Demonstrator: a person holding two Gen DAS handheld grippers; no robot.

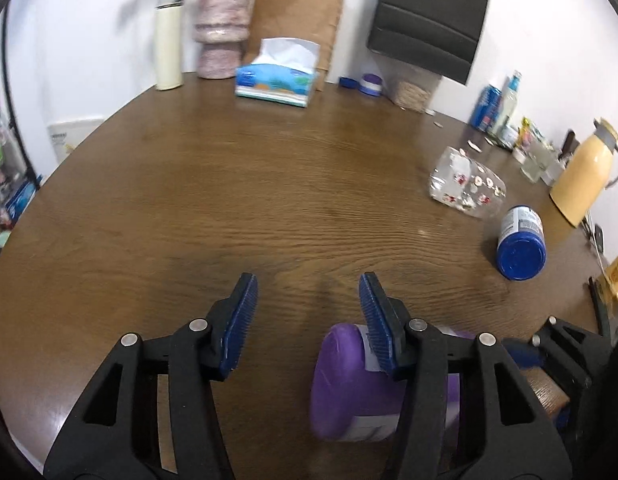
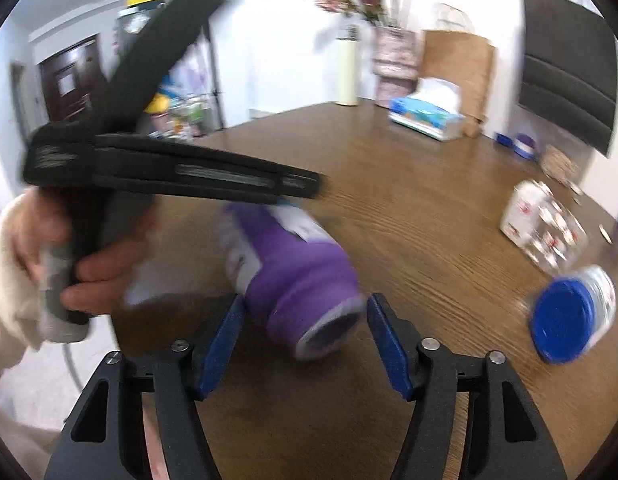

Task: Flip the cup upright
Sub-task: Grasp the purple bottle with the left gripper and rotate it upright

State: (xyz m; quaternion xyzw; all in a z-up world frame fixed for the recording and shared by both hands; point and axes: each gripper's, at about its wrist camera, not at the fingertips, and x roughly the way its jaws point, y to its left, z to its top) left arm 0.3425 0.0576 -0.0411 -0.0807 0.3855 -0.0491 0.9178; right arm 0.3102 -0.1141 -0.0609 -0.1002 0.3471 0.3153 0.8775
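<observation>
One purple cup (image 2: pixel 297 276) | on its side, blurred | both tools (image 1: pixel 307 312) (image 2: pixel 305 344) spread apart, empty

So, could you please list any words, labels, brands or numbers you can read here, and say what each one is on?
No text can be read in either view.
Purple cup: white label, blurred.
Blue-lidded jar: label print and barcode, too small.
Tissue box: pictures only, no legible words.
Blue can: white lettering, blurred.
Clear patterned cup: decorations, no words.
</observation>
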